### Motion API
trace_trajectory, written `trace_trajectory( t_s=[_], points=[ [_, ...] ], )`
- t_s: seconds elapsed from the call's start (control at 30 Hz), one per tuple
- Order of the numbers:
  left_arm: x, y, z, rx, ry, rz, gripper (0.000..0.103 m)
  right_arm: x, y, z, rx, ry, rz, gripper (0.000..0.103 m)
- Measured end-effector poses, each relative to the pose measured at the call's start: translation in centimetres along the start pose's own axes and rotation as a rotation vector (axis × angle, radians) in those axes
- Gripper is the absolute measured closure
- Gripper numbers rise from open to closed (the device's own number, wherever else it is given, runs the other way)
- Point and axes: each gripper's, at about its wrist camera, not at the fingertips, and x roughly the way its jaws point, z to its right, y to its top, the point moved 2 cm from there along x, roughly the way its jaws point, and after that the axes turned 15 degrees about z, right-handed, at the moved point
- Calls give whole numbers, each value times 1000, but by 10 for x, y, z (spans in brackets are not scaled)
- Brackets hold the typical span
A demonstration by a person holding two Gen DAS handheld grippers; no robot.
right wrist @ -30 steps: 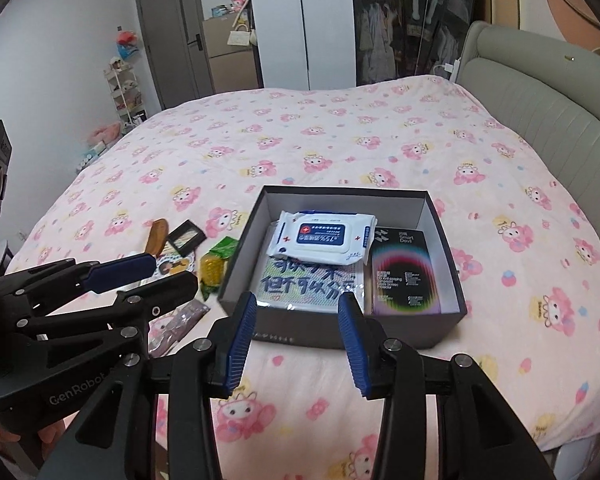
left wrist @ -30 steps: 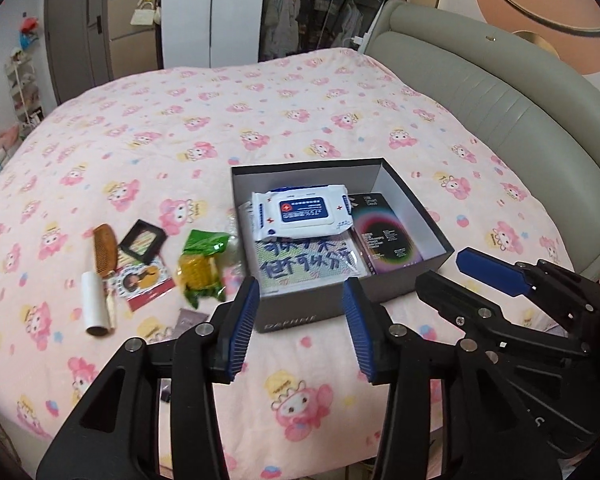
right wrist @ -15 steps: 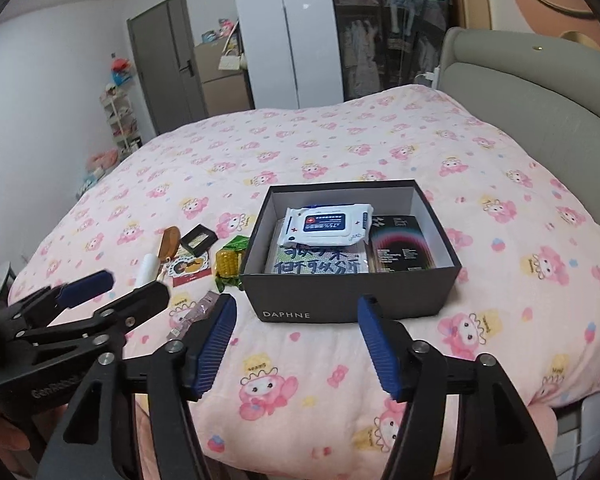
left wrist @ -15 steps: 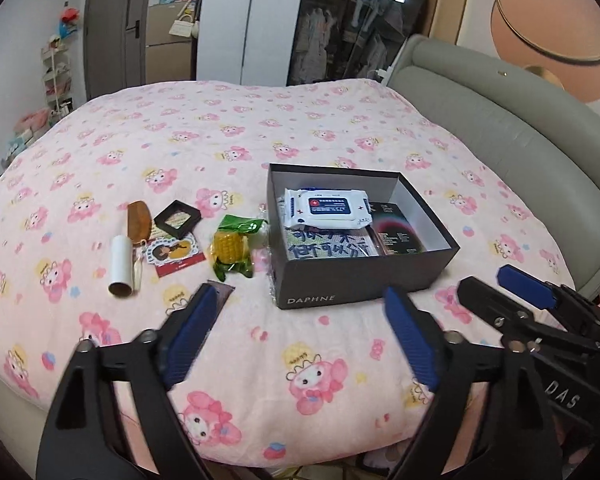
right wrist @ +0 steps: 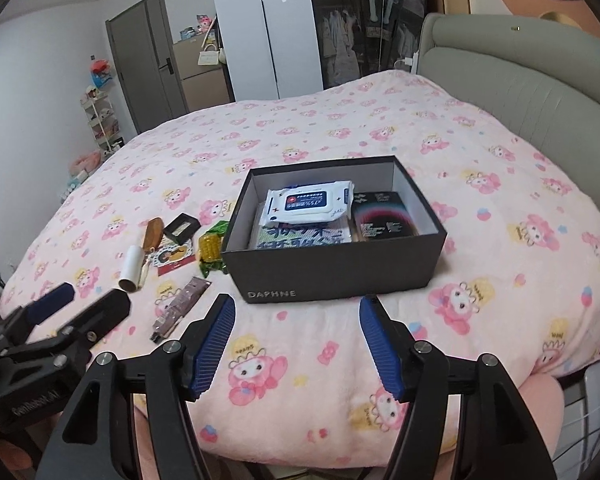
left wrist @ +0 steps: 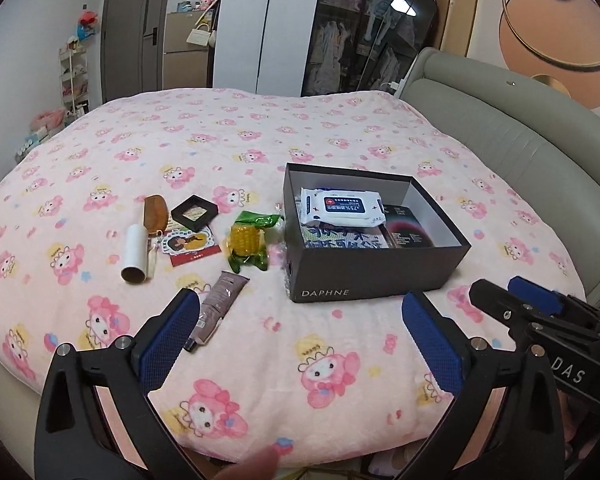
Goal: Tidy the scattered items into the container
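Note:
A dark box [left wrist: 364, 276] [right wrist: 332, 276] sits on the bed and holds a white wipes pack [left wrist: 340, 206] [right wrist: 308, 202], a printed packet [right wrist: 300, 236] and a black book [right wrist: 384, 216]. Left of it lie a corn toy in green wrap [left wrist: 247, 240] [right wrist: 211, 245], a brown tube [left wrist: 216, 308] [right wrist: 180, 306], a white roll [left wrist: 134, 254], a wooden comb [left wrist: 156, 208], a small black frame [left wrist: 195, 212] and a card [left wrist: 188, 244]. My left gripper [left wrist: 300, 332] is open and empty, near the bed's front edge. My right gripper [right wrist: 298, 340] is open and empty, in front of the box.
The bed has a pink cartoon-print blanket [left wrist: 260, 140] and a grey padded headboard [left wrist: 520, 128] on the right. A wardrobe and door stand at the far wall. The right gripper shows at the right in the left wrist view [left wrist: 540, 320].
Both grippers have opened wider and pulled back and up from the box. The brown tube now shows fully in front of the corn toy.

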Motion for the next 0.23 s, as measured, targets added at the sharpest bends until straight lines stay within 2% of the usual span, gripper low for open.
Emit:
trace_trajectory(
  t_s=[0.07,0.13,0.23],
  points=[
    [-3,-1,1,12,4,9,1,-3,0,-1,-8,-1,8,39],
    [-4,0,3,16,2,16,1,-6,0,-1,-17,-3,17,32],
    [-8,1,5,19,-1,24,1,-7,-1,1,-13,-2,21,32]
  ],
)
